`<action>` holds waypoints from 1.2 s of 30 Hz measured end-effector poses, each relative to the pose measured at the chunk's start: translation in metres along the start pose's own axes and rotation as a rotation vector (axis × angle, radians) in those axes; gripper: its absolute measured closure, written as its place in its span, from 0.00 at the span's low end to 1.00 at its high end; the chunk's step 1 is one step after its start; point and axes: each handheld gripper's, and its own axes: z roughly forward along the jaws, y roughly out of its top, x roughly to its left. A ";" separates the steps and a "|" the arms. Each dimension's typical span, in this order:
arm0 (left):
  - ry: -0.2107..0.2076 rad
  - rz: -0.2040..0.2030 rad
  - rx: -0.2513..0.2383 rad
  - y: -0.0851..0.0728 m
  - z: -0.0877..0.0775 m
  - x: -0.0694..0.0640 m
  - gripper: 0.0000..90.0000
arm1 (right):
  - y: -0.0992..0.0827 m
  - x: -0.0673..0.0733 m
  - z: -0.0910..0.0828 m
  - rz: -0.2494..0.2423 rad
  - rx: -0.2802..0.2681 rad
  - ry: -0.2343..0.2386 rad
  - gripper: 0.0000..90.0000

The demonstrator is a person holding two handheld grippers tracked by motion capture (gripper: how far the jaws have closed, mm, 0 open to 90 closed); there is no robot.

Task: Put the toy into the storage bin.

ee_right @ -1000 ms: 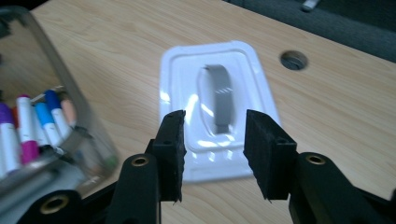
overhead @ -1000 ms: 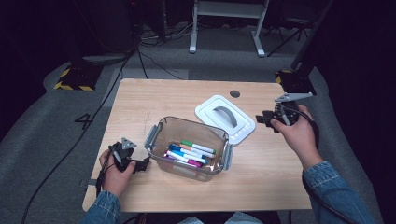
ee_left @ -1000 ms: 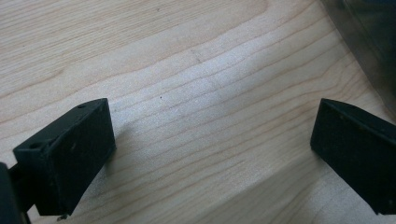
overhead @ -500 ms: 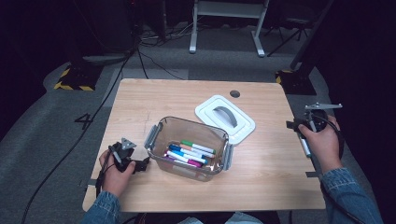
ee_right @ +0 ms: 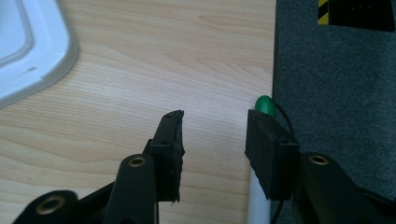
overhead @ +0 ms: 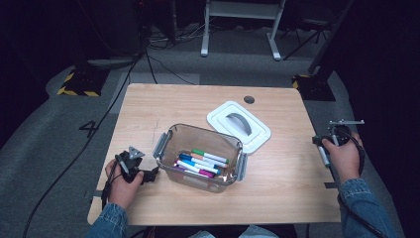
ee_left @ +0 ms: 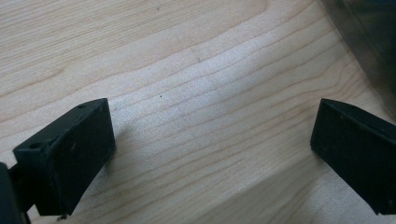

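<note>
Right gripper is held off the table's right edge, jaws parted with nothing between them; a white marker with a green cap is seen just beside its right jaw, apparently not clamped. Left gripper is rested on the wood, jaws spread wide and empty, just beside the clear container of markers. The white lid is laid behind the container, nearer the right hand.
</note>
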 end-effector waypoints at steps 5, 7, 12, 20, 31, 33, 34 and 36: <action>0.000 0.001 0.001 0.000 0.000 0.000 0.00 | -0.006 -0.007 0.012 0.012 0.022 -0.025 0.64; 0.000 0.001 0.001 0.000 0.000 0.000 0.00 | -0.009 -0.010 0.015 0.020 0.031 -0.029 0.64; 0.003 0.000 -0.002 0.000 0.000 0.000 0.00 | -0.016 -0.018 0.023 0.039 0.051 -0.051 0.64; 0.003 0.001 -0.003 0.000 0.000 0.000 0.00 | -0.022 -0.021 0.031 0.040 0.079 -0.040 0.69; 0.004 -0.001 -0.004 0.000 0.000 0.000 0.00 | -0.020 -0.009 0.036 -0.003 0.114 -0.035 0.82; 0.003 -0.001 -0.005 -0.001 0.000 0.000 0.00 | -0.020 -0.007 0.036 -0.014 0.116 -0.030 0.78; 0.003 -0.001 -0.005 -0.001 0.000 0.000 0.00 | -0.022 -0.006 0.036 -0.018 0.110 -0.028 0.78; 0.003 -0.002 -0.004 -0.001 0.000 0.000 0.00 | -0.022 -0.005 0.036 -0.017 0.108 -0.022 0.78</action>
